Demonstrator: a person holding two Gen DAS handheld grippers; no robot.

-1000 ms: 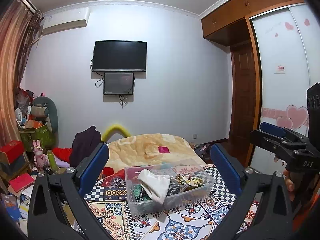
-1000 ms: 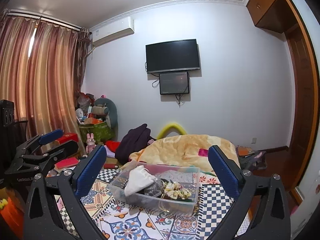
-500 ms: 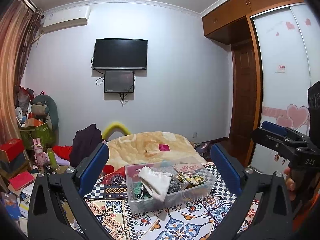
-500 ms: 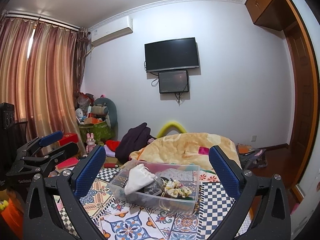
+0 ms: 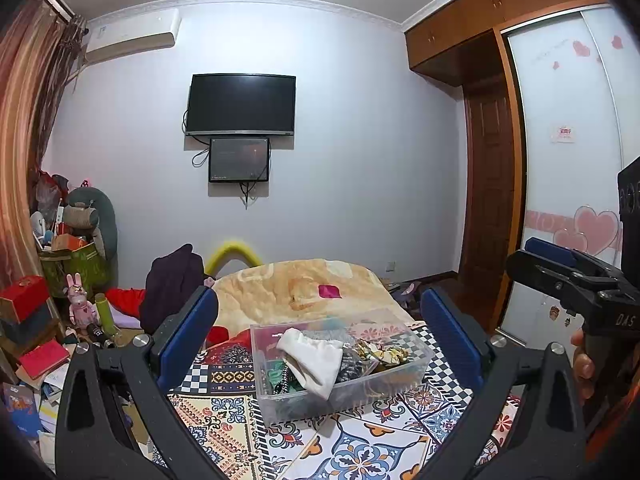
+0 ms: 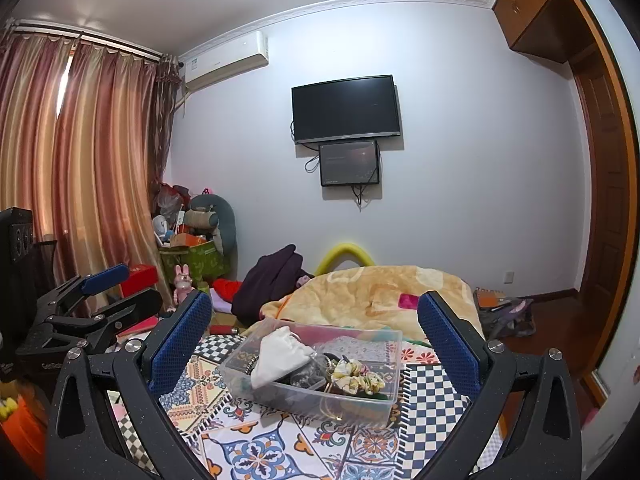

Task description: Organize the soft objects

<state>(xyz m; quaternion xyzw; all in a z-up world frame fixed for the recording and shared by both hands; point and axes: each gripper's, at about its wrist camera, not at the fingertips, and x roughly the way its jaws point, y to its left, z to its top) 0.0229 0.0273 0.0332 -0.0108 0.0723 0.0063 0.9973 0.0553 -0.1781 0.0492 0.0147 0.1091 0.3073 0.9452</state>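
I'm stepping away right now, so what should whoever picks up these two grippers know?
Left gripper: open, empty, held above the cloth. Right gripper: open, empty, beside it.
The clear bin sits on the patterned cloth ahead of both. In it: a white pouch, a pale scrunchie and darker items I can't make out.
Done: those pieces are in the bin.
Left: I can't tell; nothing soft lies loose on the cloth within view.

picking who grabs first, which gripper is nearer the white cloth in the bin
Left, probably. The white cloth sits centred ahead of the left gripper; for the right gripper it is off to the left.
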